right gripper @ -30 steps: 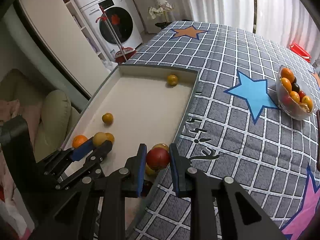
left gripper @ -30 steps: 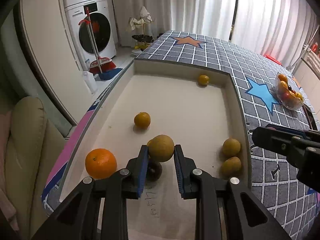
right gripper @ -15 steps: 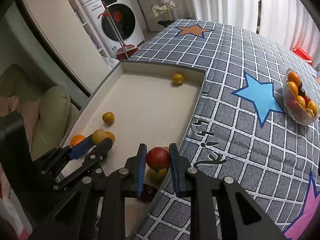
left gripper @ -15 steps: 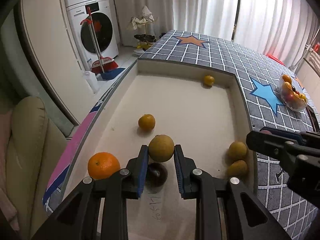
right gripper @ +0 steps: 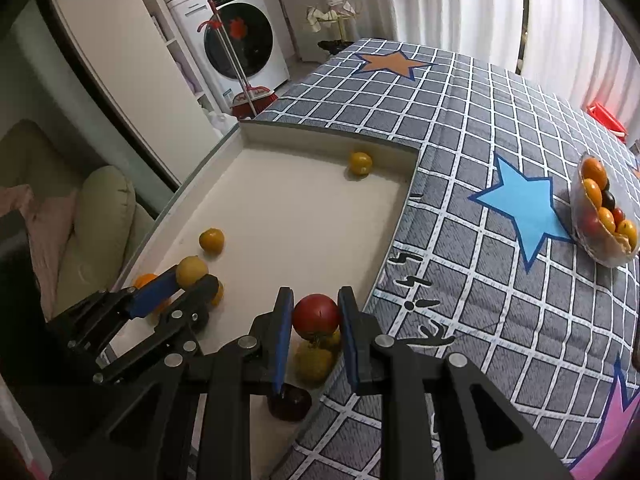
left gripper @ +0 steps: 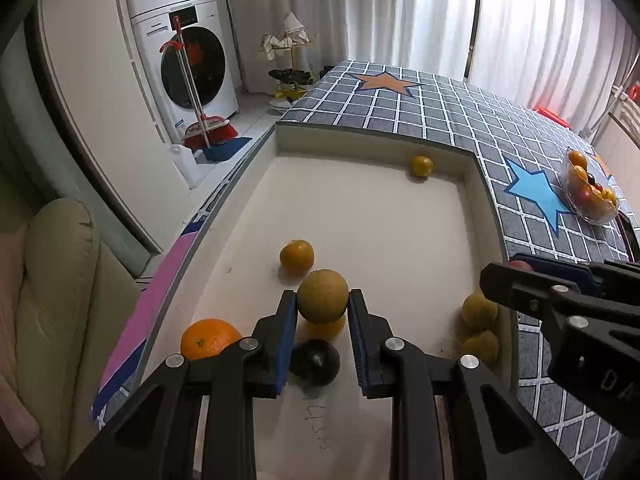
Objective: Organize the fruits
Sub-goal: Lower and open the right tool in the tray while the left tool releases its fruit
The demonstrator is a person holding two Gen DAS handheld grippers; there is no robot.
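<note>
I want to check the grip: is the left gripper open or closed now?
Closed. The left gripper has both blue pads pressed against a tan round fruit, holding it above the white tray.

White sheer curtains [left gripper: 420, 16] cover the far wall from top to bottom, with daylight glowing through them, brightest at the right. In the left corner two white washing machines stand stacked, the lower one [left gripper: 192, 68] with a dark round door. A red broom [left gripper: 208, 130] leans against it, its head on a blue dustpan [left gripper: 228, 148] on the pale floor, just beside a white plastic jug [left gripper: 185, 162]. A white cabinet panel [left gripper: 92, 112] runs along the left side; from the right wrist view open shelves [right gripper: 168, 28] show beside the machines. A small gold stand draped with cloths [left gripper: 286, 40] sits before the curtains. At the lower left is a beige cushioned chair [left gripper: 56, 300].
</note>
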